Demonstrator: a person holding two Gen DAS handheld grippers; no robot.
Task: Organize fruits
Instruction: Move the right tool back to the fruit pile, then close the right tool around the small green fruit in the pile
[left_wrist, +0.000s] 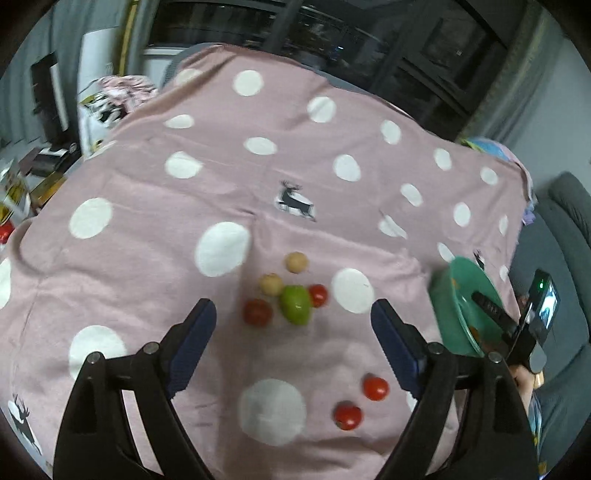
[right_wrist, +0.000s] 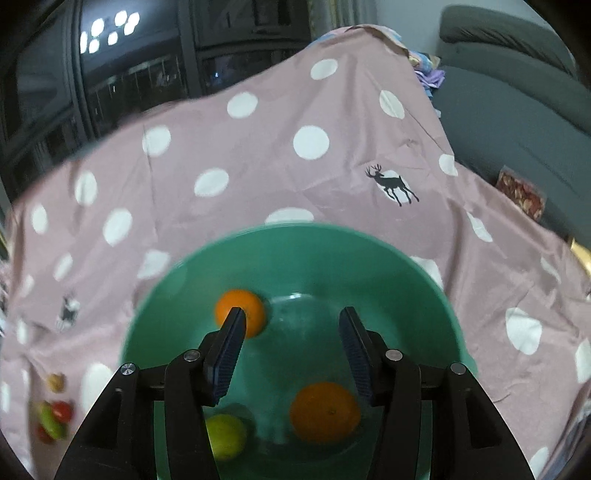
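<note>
Looking down, we have two oranges (right_wrist: 325, 411) and a lime in the green bowl (right_wrist: 295, 243) on the right, seven fruits (left_wrist: 294, 304) wait on the cloth, both tongs released.

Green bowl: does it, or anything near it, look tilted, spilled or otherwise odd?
In the left wrist view the green bowl looks steeply tilted, though fisheye distortion may exaggerate this. Nothing seems spilled: two oranges and a yellow-green fruit lie inside. The tablecloth is creased.
</note>
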